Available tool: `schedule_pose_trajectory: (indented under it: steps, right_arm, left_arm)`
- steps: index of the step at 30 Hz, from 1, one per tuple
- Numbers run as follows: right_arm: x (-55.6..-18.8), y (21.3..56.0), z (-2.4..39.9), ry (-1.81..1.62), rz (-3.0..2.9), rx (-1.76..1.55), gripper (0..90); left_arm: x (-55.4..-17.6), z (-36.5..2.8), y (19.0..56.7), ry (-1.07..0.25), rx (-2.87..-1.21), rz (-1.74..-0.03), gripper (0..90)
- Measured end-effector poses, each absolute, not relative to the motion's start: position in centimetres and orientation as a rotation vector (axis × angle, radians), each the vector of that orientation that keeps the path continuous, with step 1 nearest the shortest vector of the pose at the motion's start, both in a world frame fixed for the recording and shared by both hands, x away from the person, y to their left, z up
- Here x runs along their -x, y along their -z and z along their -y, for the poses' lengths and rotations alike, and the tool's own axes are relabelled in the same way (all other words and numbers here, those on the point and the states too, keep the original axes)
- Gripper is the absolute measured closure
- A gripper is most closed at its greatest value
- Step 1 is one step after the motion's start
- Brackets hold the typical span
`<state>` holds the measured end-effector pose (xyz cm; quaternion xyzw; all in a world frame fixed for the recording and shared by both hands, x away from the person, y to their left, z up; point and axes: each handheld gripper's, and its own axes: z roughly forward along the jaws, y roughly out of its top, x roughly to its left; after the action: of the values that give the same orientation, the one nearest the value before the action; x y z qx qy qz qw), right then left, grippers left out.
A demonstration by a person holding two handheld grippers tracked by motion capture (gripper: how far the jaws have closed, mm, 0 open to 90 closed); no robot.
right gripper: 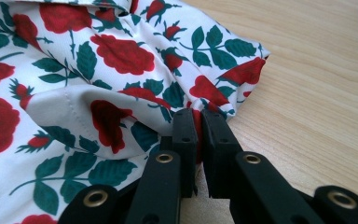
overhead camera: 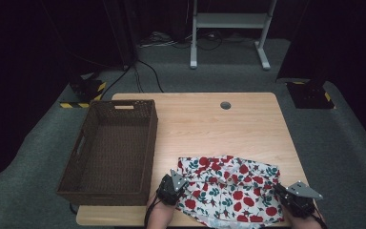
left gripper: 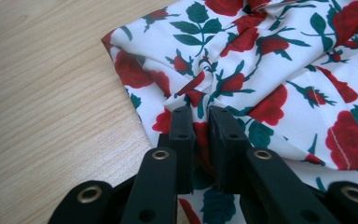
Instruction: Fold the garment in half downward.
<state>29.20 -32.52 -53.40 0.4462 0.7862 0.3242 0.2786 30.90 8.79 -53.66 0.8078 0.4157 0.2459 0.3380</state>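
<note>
Left gripper: the black two-jaw left gripper (left gripper: 200,114) is clamped on a gathered pleat of the white cloth printed with red roses and green leaves (left gripper: 270,70), just in from the cloth's left edge; creases fan out from the bite.

Right gripper: the black two-jaw right gripper (right gripper: 199,116) is pinched together on the cloth (right gripper: 98,79) close to its right-hand corner, a red fold showing between the pads.

Grippers from above: the left gripper (overhead camera: 175,183) sits at the cloth's left side and the right gripper (overhead camera: 286,193) at its right side, both at the cloth's near half.

Cloth, place: the cloth (overhead camera: 231,191) lies rumpled on the light wooden table (overhead camera: 209,119), at the table's near edge; its front hem may hang slightly over that edge, though the high view is too coarse to be sure.

Cloth, handling: thin, soft and light by the look of it; it will sag between two holds, and may slide from a shallow pinch. Best taken at opposite corners or hems, with a doubled fold in each bite.

Cloth, look: white ground, large red roses, dark green leaves, a stitched seam visible.

Basket: the dark brown woven rectangular basket (overhead camera: 116,148) stands just left of the cloth, apart from it.
</note>
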Motion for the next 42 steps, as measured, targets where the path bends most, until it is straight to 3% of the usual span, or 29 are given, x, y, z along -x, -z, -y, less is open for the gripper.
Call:
schedule_pose_trajectory:
  steps: [28,36,42]
  right_arm:
    - [-36.5,53.2,32.9,-0.836,-2.114,-1.262,83.3]
    - [-35.8,52.5,33.3,-0.85,-2.079,-1.272,74.5]
    - [-34.7,50.8,33.5,-0.889,-2.03,-1.266,62.6]
  left_arm:
    - [-34.8,-8.3,54.0,-0.618,-2.021,-1.156,76.1]
    - [-34.2,-8.4,52.7,-0.616,-1.98,-1.146,69.6]
    - [-34.0,-8.3,51.2,-0.624,-1.931,-1.142,63.1]
